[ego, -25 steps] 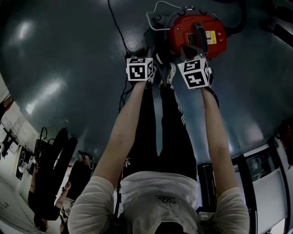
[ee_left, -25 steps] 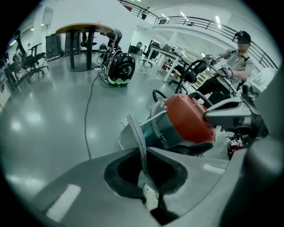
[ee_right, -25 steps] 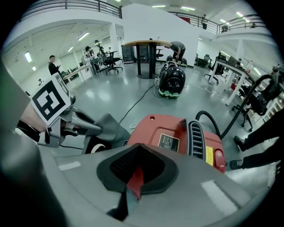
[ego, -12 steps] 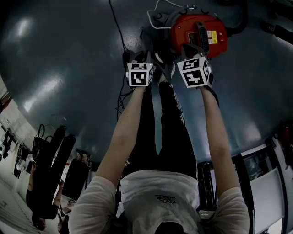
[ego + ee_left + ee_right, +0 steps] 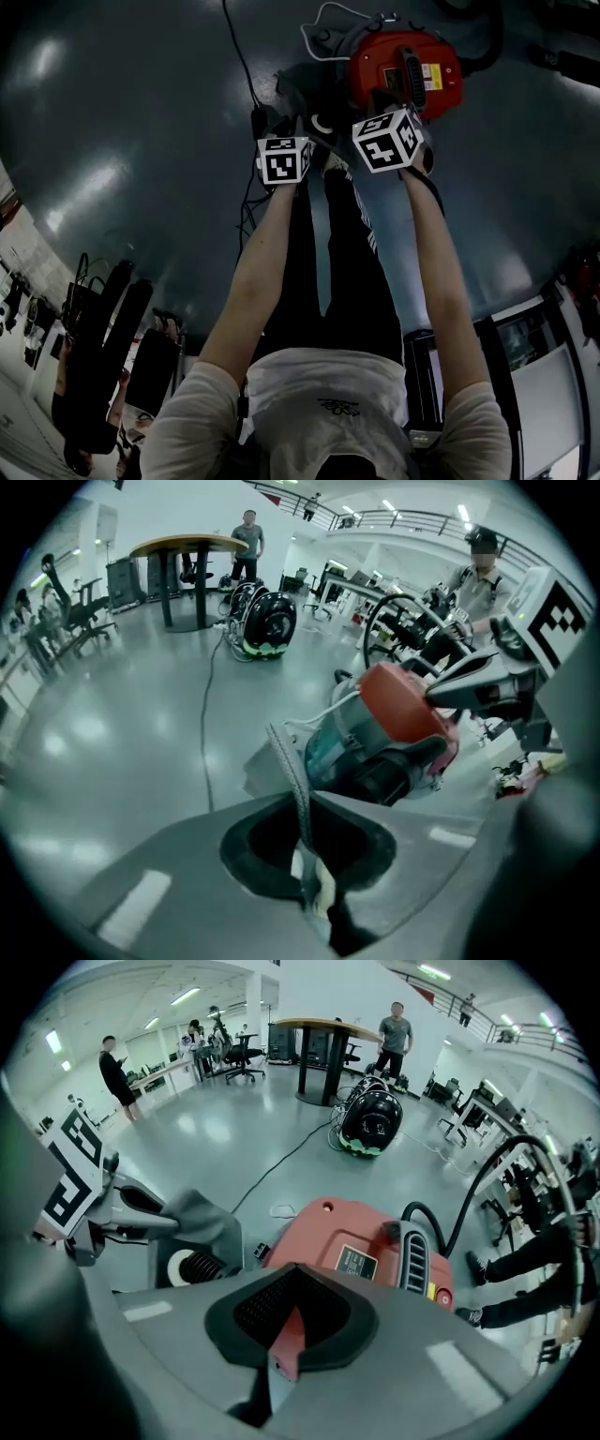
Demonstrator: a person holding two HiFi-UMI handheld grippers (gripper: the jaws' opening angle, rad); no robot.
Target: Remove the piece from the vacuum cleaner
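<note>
The red vacuum cleaner lies on the dark floor ahead of me. My left gripper is shut on the thin edge of a grey fabric piece. That grey piece has a white ring and ribbed collar; it hangs just left of the red body, and I cannot tell whether they touch. My right gripper is shut on a red edge of the vacuum cleaner. In the head view the left gripper and right gripper flank the grey piece.
A black hose curls off the vacuum's right side, and a cable runs across the floor at left. A round black machine sits by a round table. People stand around, and desks and chairs line the room.
The right gripper has tilted and lifted a little at the vacuum. The left gripper has drawn slightly back, and the piece's white ring now shows between the two grippers.
</note>
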